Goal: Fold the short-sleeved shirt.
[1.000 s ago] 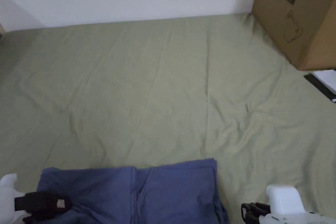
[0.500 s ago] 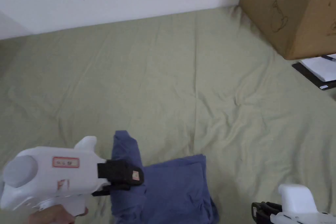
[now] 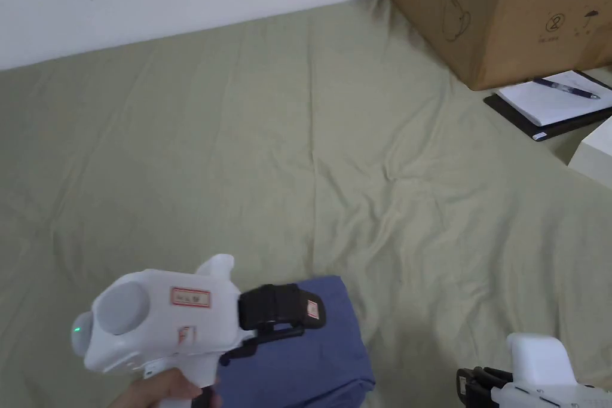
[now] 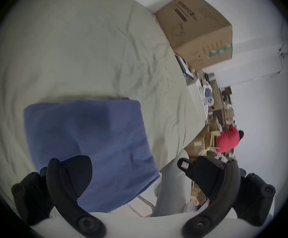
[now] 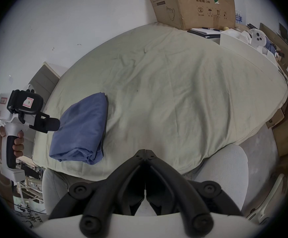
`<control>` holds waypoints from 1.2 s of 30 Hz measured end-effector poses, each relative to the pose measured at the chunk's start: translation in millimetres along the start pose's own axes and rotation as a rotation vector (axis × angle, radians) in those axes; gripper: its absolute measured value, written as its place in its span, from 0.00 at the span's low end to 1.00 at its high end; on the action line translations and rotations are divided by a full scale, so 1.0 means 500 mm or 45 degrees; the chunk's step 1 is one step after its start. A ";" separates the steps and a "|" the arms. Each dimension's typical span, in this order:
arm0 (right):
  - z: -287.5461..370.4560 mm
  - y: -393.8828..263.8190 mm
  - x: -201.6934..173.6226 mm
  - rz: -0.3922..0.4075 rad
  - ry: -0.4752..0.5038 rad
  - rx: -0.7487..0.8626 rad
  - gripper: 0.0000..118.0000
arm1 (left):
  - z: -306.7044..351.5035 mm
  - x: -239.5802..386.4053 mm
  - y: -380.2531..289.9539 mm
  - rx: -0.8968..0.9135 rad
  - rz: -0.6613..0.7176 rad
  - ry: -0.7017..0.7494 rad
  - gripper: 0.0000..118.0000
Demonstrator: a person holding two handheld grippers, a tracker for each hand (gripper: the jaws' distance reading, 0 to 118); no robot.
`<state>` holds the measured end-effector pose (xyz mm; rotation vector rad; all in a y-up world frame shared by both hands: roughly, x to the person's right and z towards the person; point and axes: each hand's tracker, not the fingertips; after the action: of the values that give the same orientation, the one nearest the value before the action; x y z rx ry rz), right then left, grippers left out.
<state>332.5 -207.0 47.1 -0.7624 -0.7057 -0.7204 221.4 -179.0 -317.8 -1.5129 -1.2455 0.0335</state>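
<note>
Shirt (image 4: 88,147) folded under the left claw (image 4: 133,166), jaws wide apart, empty; right claw (image 5: 145,154) closed, empty, well aside.

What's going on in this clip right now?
A person is folding a blue shirt on a green-sheeted surface with two handheld grippers. The shirt lies as a compact folded bundle near the front edge. The left gripper is open above it, jaws spread wide and holding nothing. The right gripper is shut and empty, off to the right, apart from the shirt. A cardboard box and a notebook sit at the far right.
</note>
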 end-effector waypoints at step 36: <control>-0.067 0.069 -0.190 0.407 0.158 -0.042 0.00 | 0.118 -0.147 -0.124 0.163 0.094 -0.187 0.18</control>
<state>316.6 -186.6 -56.1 -0.8306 -0.4464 -0.4837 112.1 -199.9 -336.7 -1.4649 -1.2781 0.2718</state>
